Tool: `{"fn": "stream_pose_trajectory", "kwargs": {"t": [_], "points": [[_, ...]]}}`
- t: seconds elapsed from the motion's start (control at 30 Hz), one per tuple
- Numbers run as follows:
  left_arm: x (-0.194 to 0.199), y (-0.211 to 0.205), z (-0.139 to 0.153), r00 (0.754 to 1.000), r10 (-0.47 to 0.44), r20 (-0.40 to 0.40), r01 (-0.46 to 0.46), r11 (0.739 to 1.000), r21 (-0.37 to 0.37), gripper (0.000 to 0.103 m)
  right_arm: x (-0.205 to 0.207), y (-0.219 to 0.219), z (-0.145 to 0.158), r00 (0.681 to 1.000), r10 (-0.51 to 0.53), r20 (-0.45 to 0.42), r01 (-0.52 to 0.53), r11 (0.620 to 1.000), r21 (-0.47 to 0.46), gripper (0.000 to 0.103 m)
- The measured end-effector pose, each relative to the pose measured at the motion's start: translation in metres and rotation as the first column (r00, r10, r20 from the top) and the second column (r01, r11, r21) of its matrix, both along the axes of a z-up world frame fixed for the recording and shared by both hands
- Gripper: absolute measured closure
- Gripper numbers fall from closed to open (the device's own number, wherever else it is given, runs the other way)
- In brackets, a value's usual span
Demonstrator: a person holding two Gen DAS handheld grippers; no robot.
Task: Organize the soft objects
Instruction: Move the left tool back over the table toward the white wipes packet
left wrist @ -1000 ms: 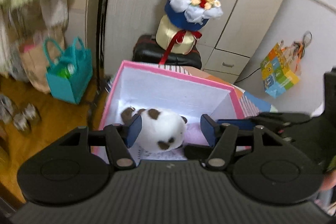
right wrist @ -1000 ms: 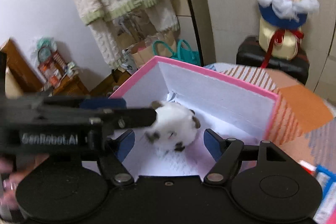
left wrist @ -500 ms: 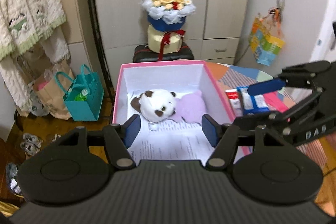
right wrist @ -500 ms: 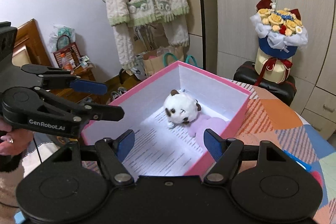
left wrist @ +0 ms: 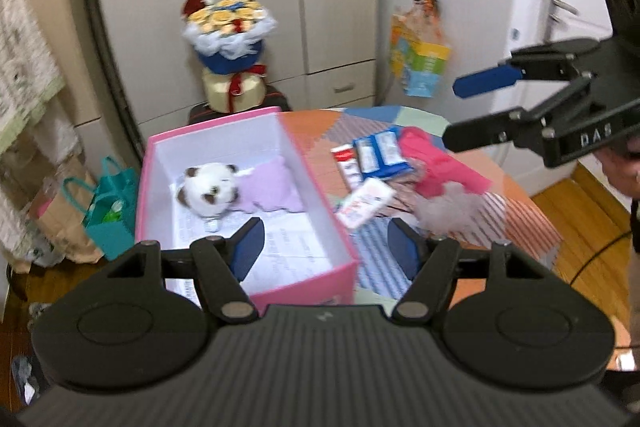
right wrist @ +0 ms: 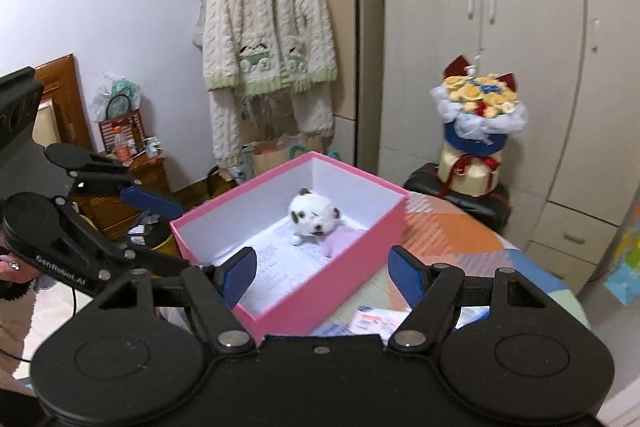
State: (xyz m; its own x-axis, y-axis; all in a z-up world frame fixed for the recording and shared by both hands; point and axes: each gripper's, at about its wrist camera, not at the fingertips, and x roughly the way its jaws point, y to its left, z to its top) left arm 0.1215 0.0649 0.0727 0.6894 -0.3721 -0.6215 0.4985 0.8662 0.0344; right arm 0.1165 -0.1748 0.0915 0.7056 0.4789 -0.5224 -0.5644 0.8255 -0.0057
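Patchwork-cloth table (left wrist: 516,227): pink box (left wrist: 320,195), snack pkts (left wrist: 376,155), pink cloth (left wrist: 444,167), grey fluff (left wrist: 452,211).

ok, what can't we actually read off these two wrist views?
- Lilac soft item in the pink box: the white plush covers part of it in both views, so its shape is unclear.
- Pink cloth and grey fluffy item on the table: motion-blurred in the left wrist view; absent from the right.
- Packets: labels blurred.
- Box's near corner: behind the left gripper, whose jaws are opening, empty.
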Motion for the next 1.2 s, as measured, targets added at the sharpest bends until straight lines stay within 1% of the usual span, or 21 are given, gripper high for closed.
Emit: {"fn": "stream_pose_trajectory", "kwargs": {"t": [0.1,0.2,0.37,0.5,0.57,0.63,0.7,0.73,0.87,1.03,1.13,1.2], "points": [[-0.010,-0.020,-0.008,0.999,-0.051,-0.004,0.051,0.999,0.012,0.036,-0.015,-0.014,-0.005,1.000,-0.021,0.021,0.021,1.000,-0.012,0.026],[-0.019,-0.038,-0.017,0.995,-0.099,0.007,0.099,0.994,0.036,0.036,-0.034,-0.033,-0.010,0.998,-0.042,0.052,0.042,0.999,-0.008,0.026],[-0.029,-0.068,-0.034,0.989,-0.150,0.012,0.149,0.986,0.071,0.036,-0.063,-0.061,-0.025,0.995,-0.060,0.085,0.061,0.998,-0.005,0.024],[-0.032,-0.087,-0.049,0.987,-0.161,0.018,0.158,0.983,0.096,0.036,-0.079,-0.074,-0.044,0.994,-0.059,0.096,0.062,0.998,-0.024,0.023],[-0.031,-0.097,-0.057,0.987,-0.157,0.022,0.155,0.983,0.099,0.036,-0.080,-0.077,-0.055,0.994,-0.057,0.093,0.060,0.998,-0.028,0.021],[-0.029,-0.108,-0.067,0.991,-0.128,0.033,0.123,0.984,0.132,0.036,-0.080,-0.081,-0.068,0.995,-0.058,0.081,0.061,0.998,-0.030,0.021],[-0.025,-0.119,-0.076,0.992,-0.112,0.066,0.099,0.981,0.169,0.036,-0.074,-0.085,-0.084,0.996,-0.056,0.068,0.058,0.998,-0.027,0.021],[-0.022,-0.122,-0.080,0.992,-0.102,0.073,0.088,0.981,0.176,0.036,-0.072,-0.087,-0.092,0.997,-0.052,0.062,0.054,0.998,-0.030,0.021],[-0.008,-0.132,-0.091,0.995,-0.067,0.072,0.056,0.988,0.146,0.036,-0.055,-0.096,-0.121,0.995,-0.076,0.060,0.079,0.995,-0.054,0.021],[0.016,-0.141,-0.103,0.998,0.002,0.068,-0.006,0.999,0.053,0.036,-0.031,-0.100,-0.152,0.993,-0.089,0.077,0.097,0.989,-0.109,0.021],[0.032,-0.146,-0.111,0.997,0.048,0.060,-0.047,0.999,-0.017,0.034,-0.014,-0.098,-0.167,0.995,-0.074,0.060,0.081,0.989,-0.124,0.021],[0.041,-0.154,-0.117,0.995,0.076,0.070,-0.074,0.997,-0.032,0.034,-0.006,-0.095,-0.173,0.996,-0.062,0.057,0.069,0.989,-0.130,0.021]]}}
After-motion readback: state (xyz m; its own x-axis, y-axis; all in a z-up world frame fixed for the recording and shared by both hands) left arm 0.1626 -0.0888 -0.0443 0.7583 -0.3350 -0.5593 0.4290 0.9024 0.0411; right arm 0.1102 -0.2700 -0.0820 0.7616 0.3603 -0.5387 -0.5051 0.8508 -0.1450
